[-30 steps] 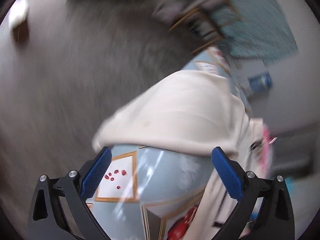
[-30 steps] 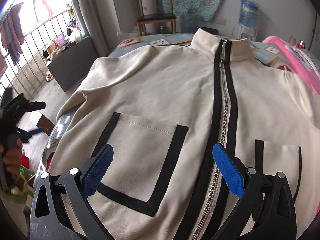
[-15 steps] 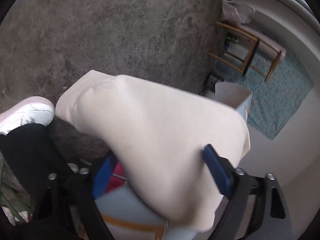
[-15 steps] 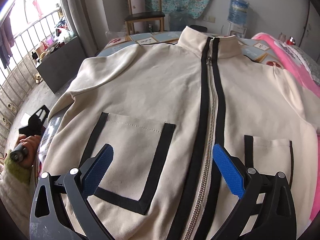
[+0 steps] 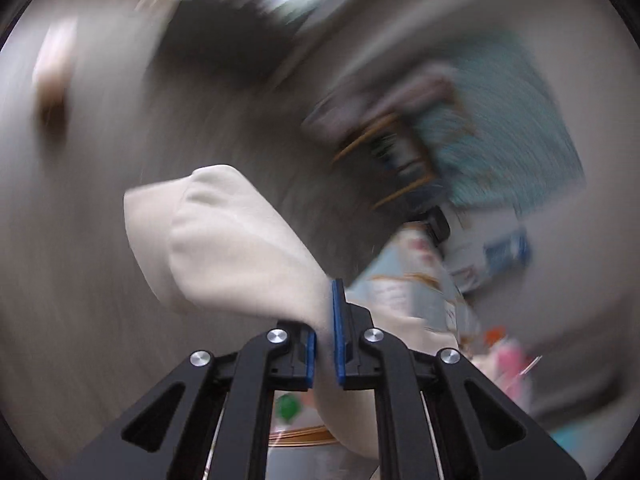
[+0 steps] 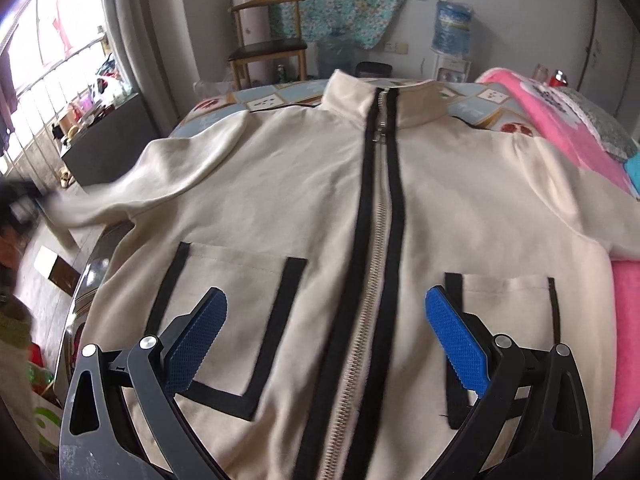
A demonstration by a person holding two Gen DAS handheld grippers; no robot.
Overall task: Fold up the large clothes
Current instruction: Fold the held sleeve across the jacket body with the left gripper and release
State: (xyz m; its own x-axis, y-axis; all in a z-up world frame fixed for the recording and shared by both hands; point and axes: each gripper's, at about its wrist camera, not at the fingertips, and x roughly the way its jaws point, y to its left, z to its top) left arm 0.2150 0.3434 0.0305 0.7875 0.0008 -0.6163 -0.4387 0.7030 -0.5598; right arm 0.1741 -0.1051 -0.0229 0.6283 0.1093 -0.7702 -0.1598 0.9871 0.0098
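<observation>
A large cream jacket with a black-edged zipper and two black-trimmed pockets lies face up on the bed. My right gripper is open and hovers over its lower front, between the pockets. My left gripper is shut on the jacket's left sleeve, whose cuff end sticks out past the pads. In the right wrist view that sleeve stretches off the bed's left edge toward the blurred left gripper. The left wrist view is motion-blurred.
The bed has a patterned blue cover and a pink blanket along the right. A wooden chair, water bottles and a dark cabinet stand beyond the bed. A cardboard box lies on the floor at left.
My left gripper has closed on the sleeve and pulled it outward to the left, off the bed's edge. My right gripper has stayed open and drifted slightly left over the jacket.
</observation>
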